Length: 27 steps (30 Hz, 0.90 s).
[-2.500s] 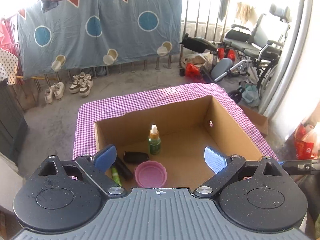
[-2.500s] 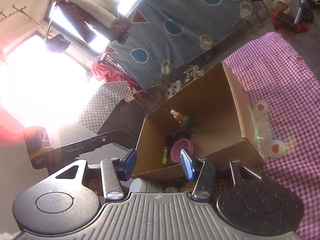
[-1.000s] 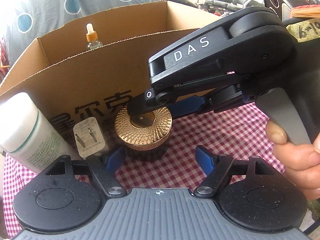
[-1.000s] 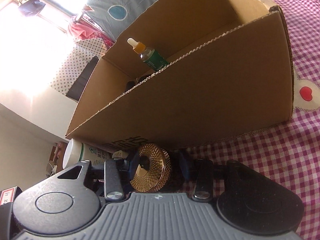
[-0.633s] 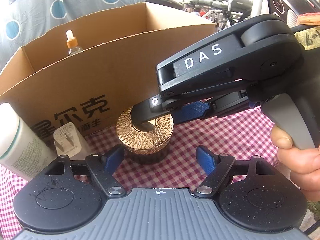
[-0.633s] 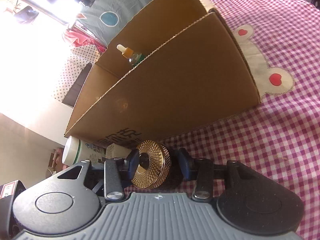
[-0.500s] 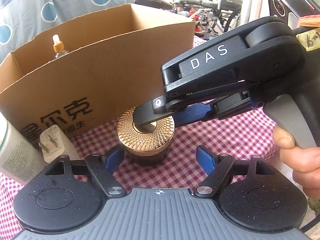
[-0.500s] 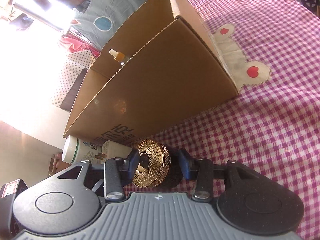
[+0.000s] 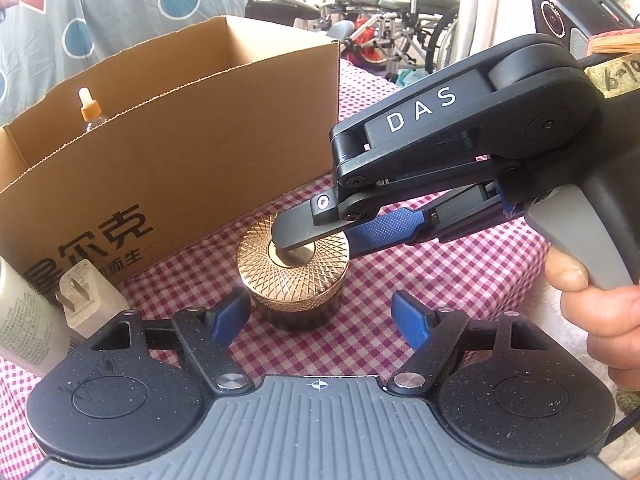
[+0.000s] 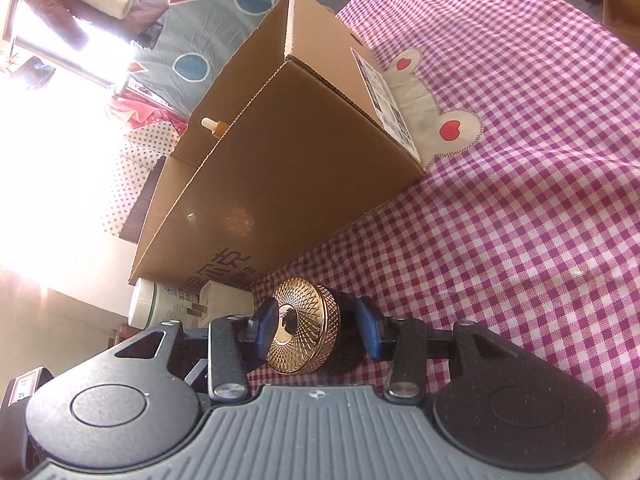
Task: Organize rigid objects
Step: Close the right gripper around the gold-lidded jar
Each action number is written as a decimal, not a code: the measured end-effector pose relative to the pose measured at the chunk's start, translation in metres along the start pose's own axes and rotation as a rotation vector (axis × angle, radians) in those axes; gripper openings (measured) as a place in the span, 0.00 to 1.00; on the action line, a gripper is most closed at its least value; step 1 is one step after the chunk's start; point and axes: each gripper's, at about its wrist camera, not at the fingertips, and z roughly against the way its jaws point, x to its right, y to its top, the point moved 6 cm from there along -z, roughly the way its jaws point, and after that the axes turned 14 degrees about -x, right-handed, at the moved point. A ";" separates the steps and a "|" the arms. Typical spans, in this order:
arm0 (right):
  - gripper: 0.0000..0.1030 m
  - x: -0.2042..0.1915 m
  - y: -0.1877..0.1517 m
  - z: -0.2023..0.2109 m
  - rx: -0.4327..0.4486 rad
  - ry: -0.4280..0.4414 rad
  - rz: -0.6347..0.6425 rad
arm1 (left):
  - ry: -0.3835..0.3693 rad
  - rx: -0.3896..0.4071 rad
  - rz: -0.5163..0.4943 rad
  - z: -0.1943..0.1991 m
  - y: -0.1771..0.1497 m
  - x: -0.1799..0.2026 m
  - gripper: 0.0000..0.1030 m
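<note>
Right gripper [image 10: 316,330] clamps the gold-lidded jar [image 10: 306,336] top and bottom on the checked cloth [image 10: 500,220], cardboard box [image 10: 288,184] at twelve o'clock. Left gripper [image 9: 322,316] gapes wide, empty, jar between its fingers.

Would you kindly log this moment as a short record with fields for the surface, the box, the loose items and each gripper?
surface: pink checked cloth
box: open cardboard box, dropper bottle inside
loose items: gold-lidded jar, white plug, white bottle, all in front of the box
right gripper: clamped on the jar, top and bottom
left gripper: open, near the jar, holding nothing
</note>
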 end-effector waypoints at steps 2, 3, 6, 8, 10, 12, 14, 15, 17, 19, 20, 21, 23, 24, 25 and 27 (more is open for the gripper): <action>0.45 0.001 -0.001 0.002 0.000 0.005 -0.005 | 0.006 -0.002 0.000 0.000 0.000 0.000 0.76; 0.45 0.001 -0.002 0.002 0.001 0.007 -0.008 | 0.006 -0.004 0.001 -0.001 0.002 -0.002 0.76; 0.45 0.003 -0.006 0.004 0.003 0.009 -0.015 | 0.013 -0.006 0.006 0.000 0.001 -0.003 0.76; 0.45 0.005 -0.007 0.005 0.007 0.011 -0.022 | 0.017 -0.006 0.009 -0.001 0.001 -0.004 0.76; 0.45 0.006 -0.008 0.005 0.009 0.012 -0.025 | 0.020 -0.006 0.012 0.000 0.002 -0.007 0.76; 0.45 0.007 -0.008 0.005 0.012 0.014 -0.029 | 0.024 -0.007 0.013 -0.001 0.003 -0.006 0.76; 0.45 0.008 -0.009 0.006 0.013 0.016 -0.032 | 0.027 -0.010 0.014 -0.001 0.003 -0.007 0.76; 0.45 0.008 -0.009 0.006 0.014 0.017 -0.033 | 0.029 -0.010 0.013 -0.001 0.003 -0.007 0.76; 0.45 0.009 -0.009 0.007 0.014 0.022 -0.036 | 0.031 -0.012 0.011 -0.002 0.003 -0.006 0.76; 0.45 0.010 -0.010 0.008 0.012 0.034 -0.043 | 0.033 -0.014 0.009 -0.003 0.003 -0.006 0.76; 0.45 0.011 -0.011 0.008 0.012 0.036 -0.045 | 0.034 -0.015 0.009 -0.003 0.003 -0.006 0.76; 0.45 0.011 -0.011 0.007 0.013 0.035 -0.048 | 0.034 -0.016 0.008 -0.004 0.004 -0.006 0.76; 0.45 0.012 -0.012 0.008 0.013 0.035 -0.050 | 0.035 -0.017 0.009 -0.005 0.006 -0.006 0.76; 0.45 0.013 -0.012 0.008 0.014 0.036 -0.052 | 0.034 -0.017 0.009 -0.005 0.006 -0.006 0.76; 0.45 0.013 -0.012 0.008 0.014 0.037 -0.052 | 0.035 -0.017 0.008 -0.005 0.006 -0.006 0.76; 0.45 0.013 -0.013 0.008 0.015 0.035 -0.054 | 0.036 -0.017 0.007 -0.006 0.006 -0.007 0.76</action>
